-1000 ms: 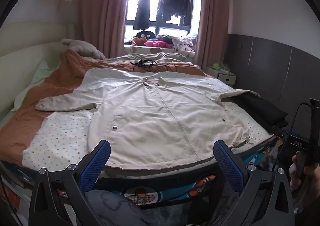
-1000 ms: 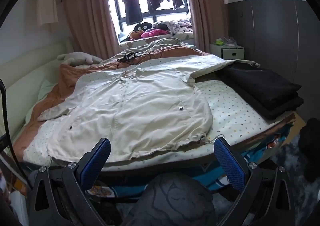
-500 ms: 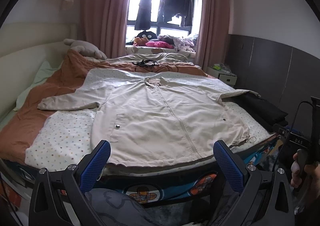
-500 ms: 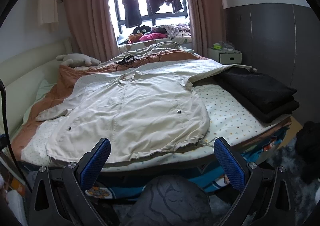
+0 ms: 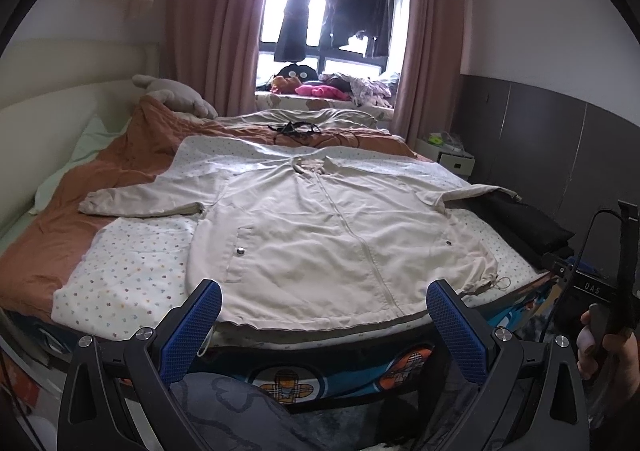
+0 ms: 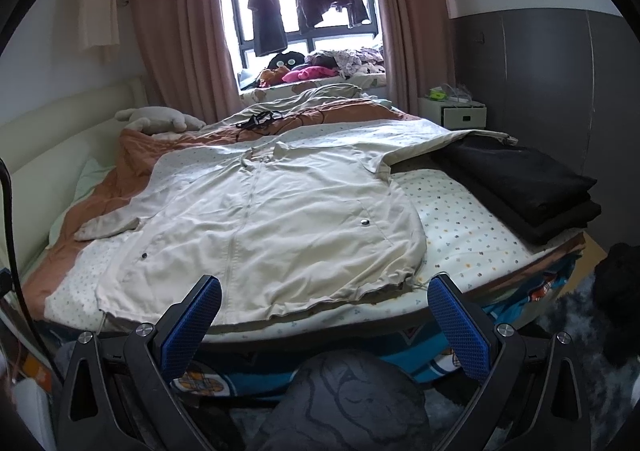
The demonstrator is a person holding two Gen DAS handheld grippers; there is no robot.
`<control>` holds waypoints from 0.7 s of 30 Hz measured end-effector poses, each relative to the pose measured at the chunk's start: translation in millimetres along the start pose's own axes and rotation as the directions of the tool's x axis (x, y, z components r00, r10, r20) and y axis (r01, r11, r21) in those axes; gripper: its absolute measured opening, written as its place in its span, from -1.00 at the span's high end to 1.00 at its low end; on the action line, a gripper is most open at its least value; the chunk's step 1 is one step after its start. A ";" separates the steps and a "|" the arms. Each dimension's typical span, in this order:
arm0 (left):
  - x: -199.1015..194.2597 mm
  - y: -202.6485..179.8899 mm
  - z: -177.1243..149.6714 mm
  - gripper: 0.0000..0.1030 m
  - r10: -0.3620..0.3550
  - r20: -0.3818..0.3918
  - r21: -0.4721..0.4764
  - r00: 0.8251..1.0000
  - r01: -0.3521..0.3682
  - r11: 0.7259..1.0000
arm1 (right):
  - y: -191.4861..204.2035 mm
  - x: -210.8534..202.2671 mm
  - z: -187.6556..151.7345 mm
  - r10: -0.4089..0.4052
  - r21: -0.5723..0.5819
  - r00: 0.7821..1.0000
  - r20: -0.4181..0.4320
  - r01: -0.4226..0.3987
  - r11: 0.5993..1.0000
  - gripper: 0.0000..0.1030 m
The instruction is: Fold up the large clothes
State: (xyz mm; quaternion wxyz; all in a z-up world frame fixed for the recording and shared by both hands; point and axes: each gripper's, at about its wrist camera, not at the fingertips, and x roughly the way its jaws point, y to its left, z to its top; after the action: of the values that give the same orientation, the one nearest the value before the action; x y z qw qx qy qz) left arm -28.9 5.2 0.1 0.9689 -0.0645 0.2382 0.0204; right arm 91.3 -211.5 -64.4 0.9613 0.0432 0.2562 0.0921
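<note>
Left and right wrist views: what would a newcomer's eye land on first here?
First, the cream jacket spread flat, front up, across the near part of the bed, sleeves out to both sides. Next, the folded black clothes stacked at the bed's right edge, with the jacket's right sleeve lying over them. Both the left gripper and right gripper hang short of the bed with jaws wide open, holding nothing.

Both wrist views low at the bed's (image 5: pixel 120 283) foot, facing the window (image 6: pixel 304 11) (shared), left view further left
</note>
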 end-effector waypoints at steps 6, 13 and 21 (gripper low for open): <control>-4.8 2.2 -0.6 -1.00 -0.012 0.012 -0.009 1.000 0.012 1.000 | 2.4 -3.1 0.1 0.002 0.005 1.000 0.007 -0.002 1.000 -1.00; -4.3 -1.6 -1.2 -1.00 0.006 0.010 0.008 1.000 -0.007 1.000 | 1.5 -5.6 0.9 0.001 0.013 1.000 0.019 -0.001 1.000 -1.00; -6.4 3.2 -1.9 -1.00 -0.021 0.029 -0.016 0.999 0.021 1.000 | 2.3 -6.4 7.6 -0.001 0.012 1.000 0.009 0.001 1.000 -1.00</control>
State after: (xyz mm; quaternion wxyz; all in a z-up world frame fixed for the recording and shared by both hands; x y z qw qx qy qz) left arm -35.6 8.0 1.1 0.9718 -0.0746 0.2233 0.0130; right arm 89.3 -210.8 -54.5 0.9621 0.0493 0.2525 0.0900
